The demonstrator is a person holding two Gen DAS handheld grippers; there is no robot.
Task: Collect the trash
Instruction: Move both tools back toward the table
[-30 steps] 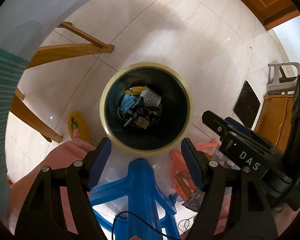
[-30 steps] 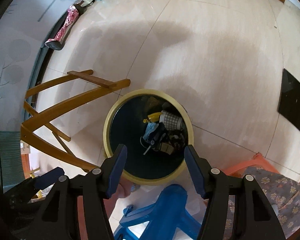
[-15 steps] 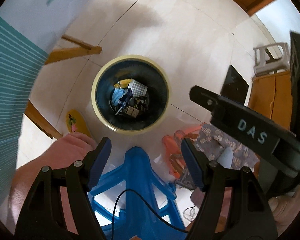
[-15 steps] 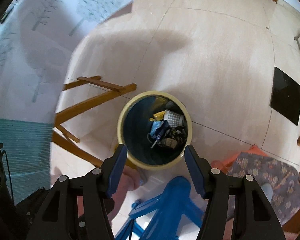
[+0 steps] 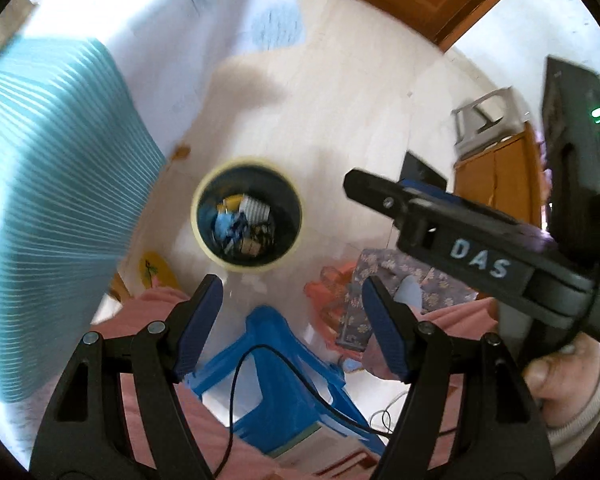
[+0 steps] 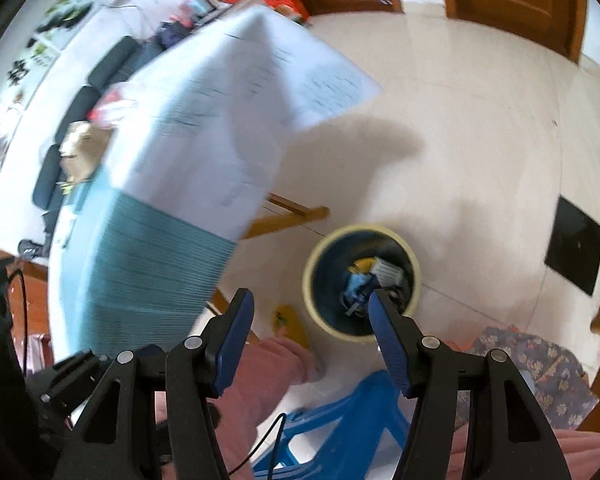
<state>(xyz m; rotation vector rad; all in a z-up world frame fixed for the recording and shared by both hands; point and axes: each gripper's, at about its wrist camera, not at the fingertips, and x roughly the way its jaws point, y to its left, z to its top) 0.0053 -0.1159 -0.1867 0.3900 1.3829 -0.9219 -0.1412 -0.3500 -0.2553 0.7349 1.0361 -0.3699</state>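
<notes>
Both the left gripper (image 5: 292, 322) and right gripper (image 6: 311, 339) are held open and empty above the bin (image 5: 247, 214); next trash piece to be located on the counter (image 6: 204, 128).

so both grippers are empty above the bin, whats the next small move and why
Probably swing toward the cloth-covered table to look for more trash. Both the left gripper and right gripper stand open with nothing between the fingers, and the yellow-rimmed bin on the floor already holds a pile of scraps. No loose trash shows on the floor around it, and the tabletop is too blurred to read.
</notes>
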